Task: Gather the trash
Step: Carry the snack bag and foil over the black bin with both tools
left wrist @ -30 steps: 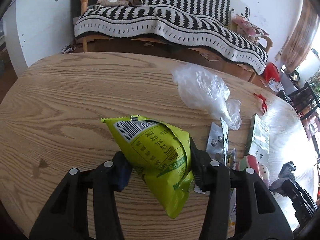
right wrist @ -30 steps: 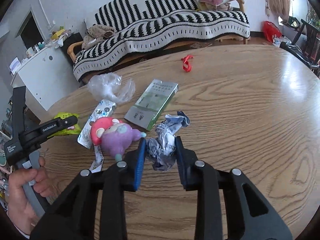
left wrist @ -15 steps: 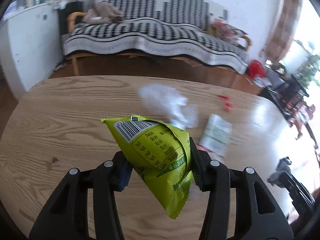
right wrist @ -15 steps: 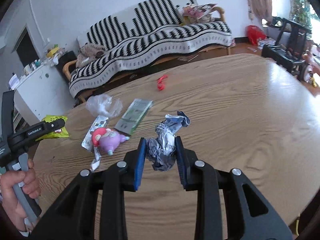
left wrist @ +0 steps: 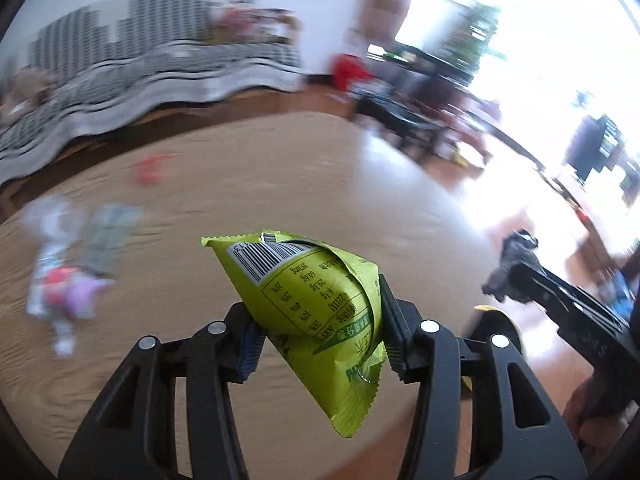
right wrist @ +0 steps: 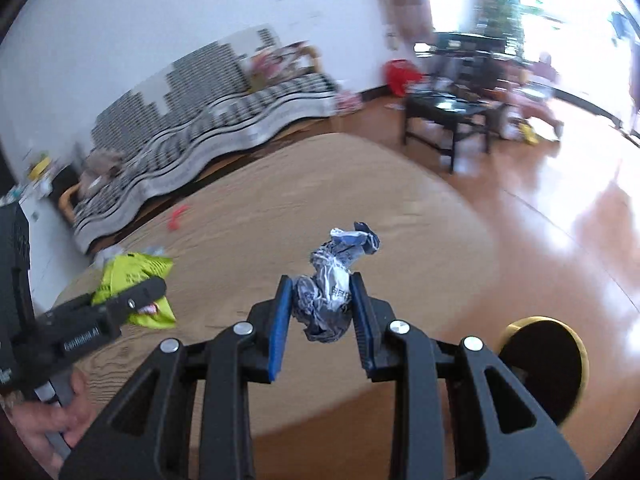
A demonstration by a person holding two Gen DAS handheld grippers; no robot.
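Observation:
My left gripper [left wrist: 316,332] is shut on a yellow-green snack bag [left wrist: 312,312] and holds it above the wooden table [left wrist: 248,200]. My right gripper [right wrist: 320,320] is shut on a crumpled silver and blue wrapper [right wrist: 332,292], also lifted over the table [right wrist: 280,208] near its right edge. In the right wrist view the left gripper [right wrist: 132,300] and its bag [right wrist: 132,276] show at the left. In the left wrist view the right gripper [left wrist: 516,268] shows at the right. A dark round bin with a yellow rim [right wrist: 540,360] stands on the floor below the table edge.
On the table lie a pink and purple toy [left wrist: 72,292], a green packet [left wrist: 108,232], a clear plastic bag [left wrist: 48,212] and a red scrap [left wrist: 150,166]. A striped sofa [right wrist: 208,120] stands behind. A black low table [right wrist: 448,116] stands on the floor at the right.
Both grippers have swung to the right with their loads, toward the table's right edge. The bin has come into view. The toy and packets now lie far to the left.

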